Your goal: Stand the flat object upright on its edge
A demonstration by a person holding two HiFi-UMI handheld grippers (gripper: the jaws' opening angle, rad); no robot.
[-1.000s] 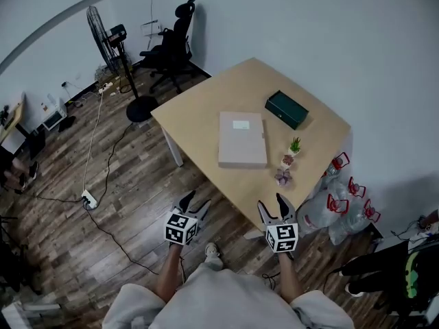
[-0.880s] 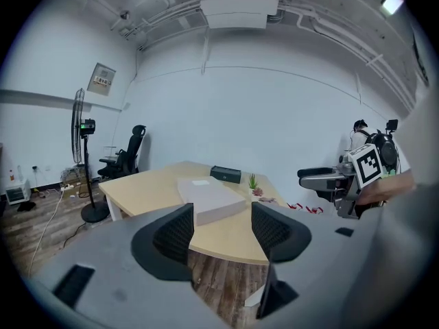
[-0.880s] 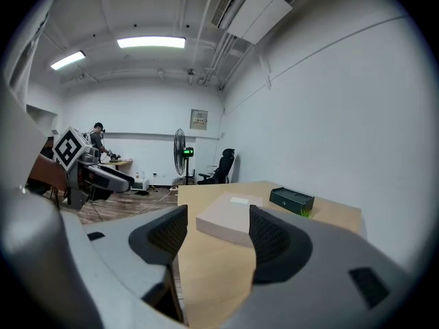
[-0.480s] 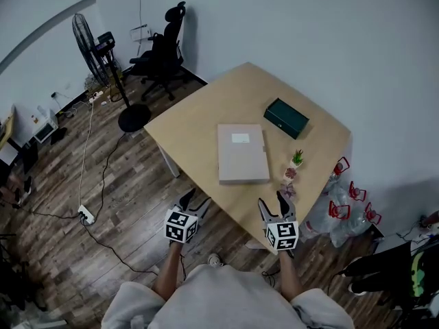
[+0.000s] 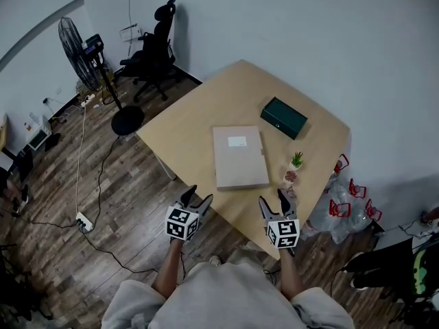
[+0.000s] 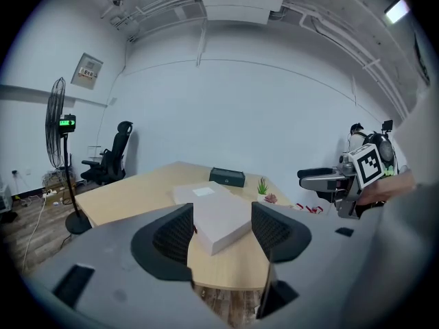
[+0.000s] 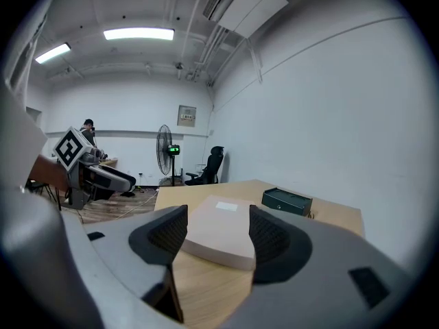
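Note:
A flat beige box point(image 5: 238, 157) with a small white label lies on the light wooden table point(image 5: 199, 112); it also shows ahead in the left gripper view point(image 6: 218, 216) and the right gripper view point(image 7: 221, 233). My left gripper point(image 5: 196, 201) hovers open just short of the table's near edge, left of the box. Close to that edge, right of the box, my right gripper point(image 5: 276, 201) is open too. Nothing sits between either pair of jaws, and neither touches the box.
A dark green case point(image 5: 284, 117) lies behind the box. Small potted plants point(image 5: 293, 170) stand near the right edge. Plastic bags point(image 5: 343, 211) sit on the floor right of the table. An office chair point(image 5: 152, 52), a standing fan point(image 5: 82, 55) and floor cables point(image 5: 82, 219) are to the left.
Both grippers have moved forward toward the table's near edge; the table and box now lie closer to them in the head view. Jaws stay open.

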